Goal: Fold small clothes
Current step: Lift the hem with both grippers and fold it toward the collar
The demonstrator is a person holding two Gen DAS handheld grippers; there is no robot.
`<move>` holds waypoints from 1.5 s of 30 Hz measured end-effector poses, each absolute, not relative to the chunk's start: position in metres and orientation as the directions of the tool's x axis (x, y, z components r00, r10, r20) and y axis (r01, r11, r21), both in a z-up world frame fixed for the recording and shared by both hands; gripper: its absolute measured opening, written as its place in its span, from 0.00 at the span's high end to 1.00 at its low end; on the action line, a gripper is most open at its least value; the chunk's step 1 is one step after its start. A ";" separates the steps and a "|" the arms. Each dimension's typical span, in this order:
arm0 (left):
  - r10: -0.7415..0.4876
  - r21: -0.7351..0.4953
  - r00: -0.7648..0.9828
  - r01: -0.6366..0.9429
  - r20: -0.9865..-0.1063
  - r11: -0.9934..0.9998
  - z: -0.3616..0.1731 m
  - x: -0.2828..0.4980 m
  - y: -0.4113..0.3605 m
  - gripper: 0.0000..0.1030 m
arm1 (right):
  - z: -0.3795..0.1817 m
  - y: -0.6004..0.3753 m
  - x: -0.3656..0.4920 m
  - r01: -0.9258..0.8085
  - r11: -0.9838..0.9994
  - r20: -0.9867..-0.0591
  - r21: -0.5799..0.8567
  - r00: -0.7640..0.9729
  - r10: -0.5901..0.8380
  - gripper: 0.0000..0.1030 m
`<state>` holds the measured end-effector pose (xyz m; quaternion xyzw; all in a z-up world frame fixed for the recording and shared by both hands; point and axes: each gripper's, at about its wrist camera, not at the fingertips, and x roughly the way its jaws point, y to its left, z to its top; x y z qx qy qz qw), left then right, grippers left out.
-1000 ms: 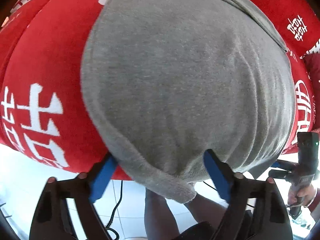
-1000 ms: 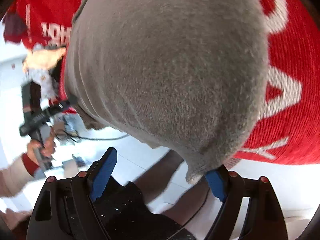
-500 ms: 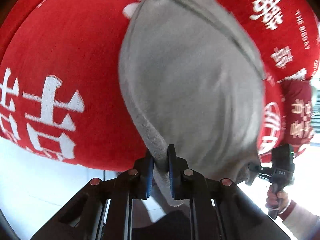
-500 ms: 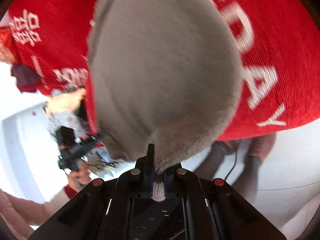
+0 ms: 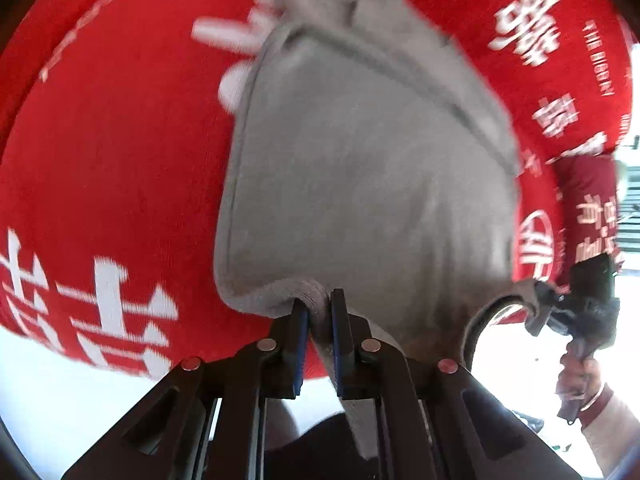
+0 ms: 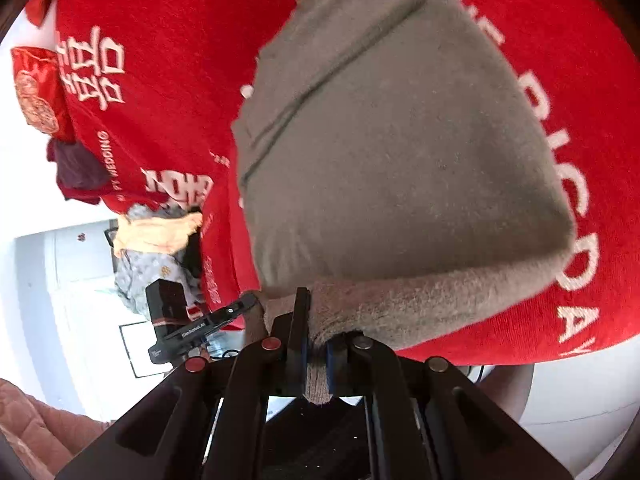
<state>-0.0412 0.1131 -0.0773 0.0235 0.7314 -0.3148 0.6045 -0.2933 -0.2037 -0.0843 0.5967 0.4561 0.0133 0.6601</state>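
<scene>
A small grey knit garment (image 5: 360,184) lies on a red cloth with white lettering (image 5: 112,152). My left gripper (image 5: 318,312) is shut on the garment's near hem, and the fabric bunches between its blue pads. In the right wrist view the same grey garment (image 6: 392,160) fills the middle. My right gripper (image 6: 316,340) is shut on its other near corner, with a strip of hem hanging between the fingers. The near edge is lifted off the red cloth (image 6: 160,80). Each view shows the other gripper at the side, the right gripper (image 5: 540,312) and the left gripper (image 6: 240,308).
A pile of other clothes (image 6: 156,236), peach, grey and dark, sits at the red cloth's edge in the right wrist view. A red embroidered pouch (image 6: 36,92) and a dark maroon garment (image 6: 76,172) lie farther left. White floor shows beyond the near edge.
Both grippers went from open around the hem to shut on it. They have since lifted the near edge and drawn it forward over the garment.
</scene>
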 end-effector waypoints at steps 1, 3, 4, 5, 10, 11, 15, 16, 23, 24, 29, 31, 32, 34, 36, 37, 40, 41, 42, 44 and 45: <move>-0.313 -0.416 -0.298 0.402 -0.902 0.816 -0.085 -0.043 0.114 0.90 | -0.090 -0.204 -0.293 0.535 0.290 -0.592 0.794 0.567 0.573 0.93; -0.279 -0.404 -0.344 0.378 -0.897 0.833 -0.095 -0.047 0.117 0.90 | -0.103 -0.201 -0.292 0.549 0.292 -0.595 0.783 0.527 0.607 0.93; -0.274 -0.401 -0.351 0.369 -0.895 0.839 -0.096 -0.049 0.119 0.90 | -0.110 -0.199 -0.292 0.558 0.283 -0.592 0.780 0.510 0.625 0.93; -0.270 -0.398 -0.358 0.358 -0.894 0.845 -0.097 -0.051 0.121 0.90 | -0.117 -0.197 -0.292 0.569 0.276 -0.589 0.775 0.492 0.641 0.92; -0.248 -0.370 -0.378 0.295 -0.892 0.881 -0.107 -0.059 0.140 0.90 | -0.132 -0.190 -0.292 0.608 0.291 -0.599 0.738 0.393 0.698 0.88; -0.243 -0.365 -0.381 0.290 -0.892 0.885 -0.108 -0.059 0.144 0.90 | -0.133 -0.188 -0.290 0.614 0.297 -0.601 0.731 0.374 0.706 0.84; -0.216 -0.346 -0.395 0.296 -0.893 0.890 -0.116 -0.069 0.143 0.90 | -0.139 -0.185 -0.290 0.633 0.316 -0.609 0.707 0.317 0.727 0.45; -0.211 -0.345 -0.398 0.301 -0.893 0.889 -0.118 -0.072 0.139 0.90 | -0.141 -0.185 -0.290 0.637 0.310 -0.606 0.706 0.315 0.730 0.45; -0.245 -0.388 -0.398 0.331 -0.884 0.860 -0.115 -0.077 0.132 0.90 | -0.143 -0.189 -0.302 0.694 0.211 -0.609 0.689 0.395 0.688 0.93; -0.280 -0.420 -0.402 0.320 -0.872 0.849 -0.111 -0.077 0.127 0.90 | -0.137 -0.191 -0.304 0.688 0.195 -0.610 0.699 0.431 0.665 0.93; -0.467 -0.574 -0.388 0.228 -0.794 0.786 -0.078 -0.057 0.122 0.90 | -0.106 -0.204 -0.294 0.611 0.147 -0.553 0.778 0.553 0.623 0.93; -0.551 -0.631 -0.352 0.168 -0.756 0.758 -0.063 -0.038 0.117 0.90 | -0.089 -0.213 -0.282 0.568 0.150 -0.529 0.809 0.593 0.608 0.93; -0.585 -0.652 -0.329 0.146 -0.741 0.744 -0.055 -0.025 0.117 0.90 | -0.081 -0.219 -0.276 0.546 0.154 -0.517 0.823 0.611 0.600 0.93; -0.643 -0.688 -0.274 0.120 -0.716 0.715 -0.041 -0.001 0.108 0.90 | -0.062 -0.236 -0.257 0.496 0.173 -0.497 0.851 0.651 0.574 0.93; -0.664 -0.699 -0.231 0.135 -0.711 0.702 -0.030 0.021 0.095 0.90 | -0.047 -0.255 -0.237 0.455 0.202 -0.484 0.867 0.677 0.554 0.93; -0.661 -0.692 -0.206 0.163 -0.721 0.703 -0.023 0.035 0.088 0.90 | -0.041 -0.262 -0.228 0.441 0.216 -0.482 0.871 0.685 0.547 0.93; -0.585 -0.597 -0.129 0.244 -0.801 0.764 -0.011 0.068 0.072 0.90 | -0.026 -0.297 -0.198 0.402 0.266 -0.481 0.876 0.705 0.521 0.93; -0.546 -0.554 -0.112 0.280 -0.830 0.784 -0.009 0.072 0.068 0.90 | -0.023 -0.307 -0.192 0.398 0.283 -0.488 0.873 0.705 0.514 0.93; -0.484 -0.484 -0.094 0.341 -0.870 0.806 -0.006 0.074 0.061 0.90 | -0.023 -0.314 -0.186 0.397 0.293 -0.493 0.870 0.706 0.509 0.93; -0.388 -0.384 -0.081 0.430 -0.918 0.817 -0.007 0.068 0.055 0.90 | -0.024 -0.329 -0.180 0.418 0.305 -0.518 0.855 0.695 0.499 0.93; -0.351 -0.349 -0.086 0.462 -0.932 0.815 -0.010 0.063 0.054 0.90 | -0.030 -0.334 -0.177 0.445 0.309 -0.542 0.840 0.682 0.491 0.93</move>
